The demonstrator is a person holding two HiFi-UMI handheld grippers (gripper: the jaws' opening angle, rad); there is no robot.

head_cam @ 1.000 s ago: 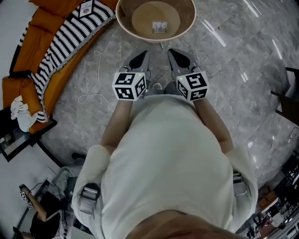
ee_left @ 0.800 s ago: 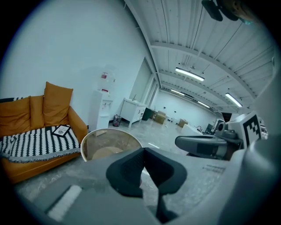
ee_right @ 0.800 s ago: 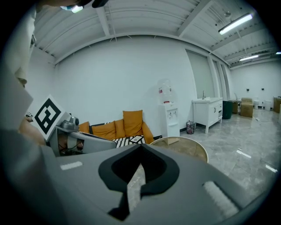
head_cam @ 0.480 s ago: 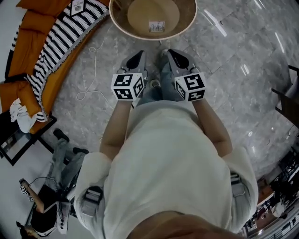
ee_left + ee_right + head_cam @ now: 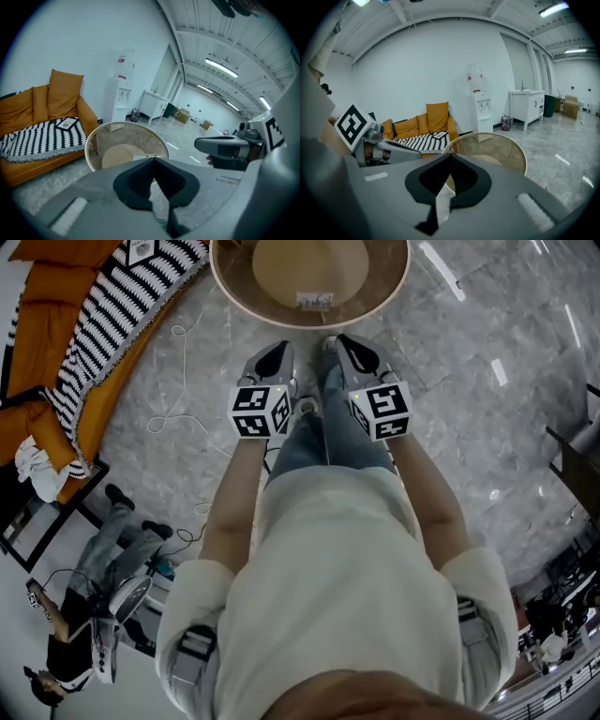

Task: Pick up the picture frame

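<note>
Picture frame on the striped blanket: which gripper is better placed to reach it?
Probably the left gripper: the picture frame lies on the sofa to the person's left, nearer that side than the right gripper. Both are shut.

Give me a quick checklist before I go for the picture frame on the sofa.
1. Picture frame located: ok, lying on the striped blanket on the sofa.
2. Left gripper empty: ok, jaws together on nothing.
3. Right gripper empty: ok, likewise.
4. Jaws open for grasping: not ok, both shut.
5. Frame near the grippers: not ok, it lies far off, beyond the round glass table.
6. Path to sofa safe: cannot tell; a white cable lies on the floor that way.
</note>
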